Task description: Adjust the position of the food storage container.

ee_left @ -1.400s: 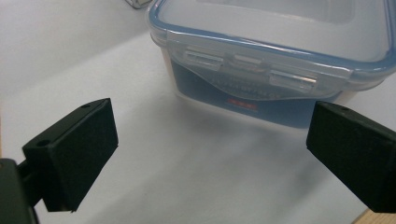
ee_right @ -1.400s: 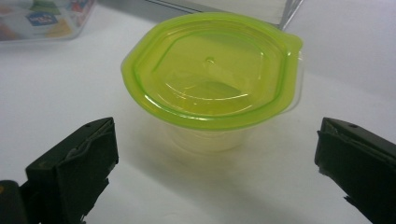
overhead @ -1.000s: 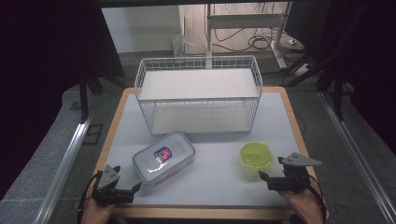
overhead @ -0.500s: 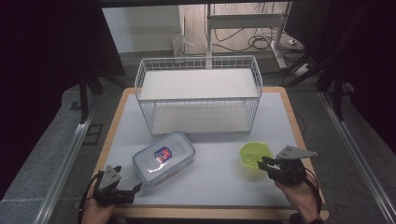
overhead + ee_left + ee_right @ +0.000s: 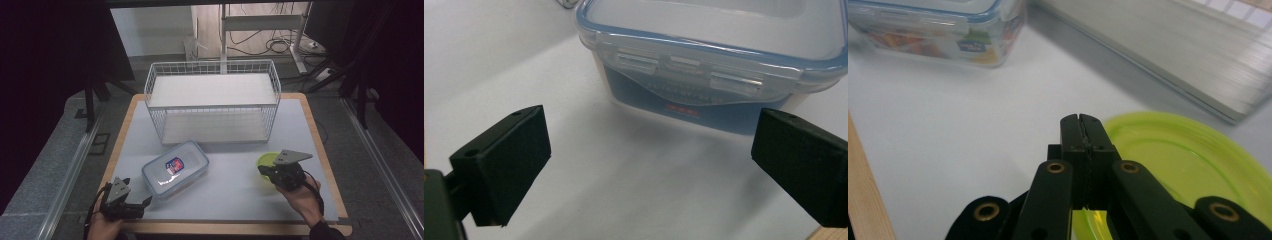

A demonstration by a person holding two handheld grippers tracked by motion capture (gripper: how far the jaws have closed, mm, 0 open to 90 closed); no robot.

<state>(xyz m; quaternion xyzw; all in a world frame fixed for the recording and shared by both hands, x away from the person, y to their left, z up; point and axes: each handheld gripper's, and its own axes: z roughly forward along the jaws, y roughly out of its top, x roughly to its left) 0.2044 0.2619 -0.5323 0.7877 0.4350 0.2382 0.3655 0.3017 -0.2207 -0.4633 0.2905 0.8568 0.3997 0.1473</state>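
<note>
A yellow-green bowl (image 5: 265, 161) sits on the white table at the front right. My right gripper (image 5: 264, 172) has just been closing, and its jaws are now shut on the bowl's near rim. In the right gripper view the jaws (image 5: 1082, 125) meet over the bowl (image 5: 1188, 160) with the rim between them. A clear lidded container (image 5: 175, 169) with a blue seal lies at the front centre-left. My left gripper (image 5: 145, 204) rests at the front left edge. It stands open (image 5: 649, 160), pointing at the container's latched side (image 5: 704, 55), with nothing between its pads.
A white wire rack (image 5: 212, 100) with a shelf stands at the back of the table (image 5: 230, 195); its lower board (image 5: 1173, 55) lies just beyond the bowl. The container (image 5: 938, 30) is off to the right gripper's left. Wooden edging borders the table.
My right gripper moved left and forward to the green bowl, and its jaws went from wide open to shut on the rim. The left gripper stayed put.
</note>
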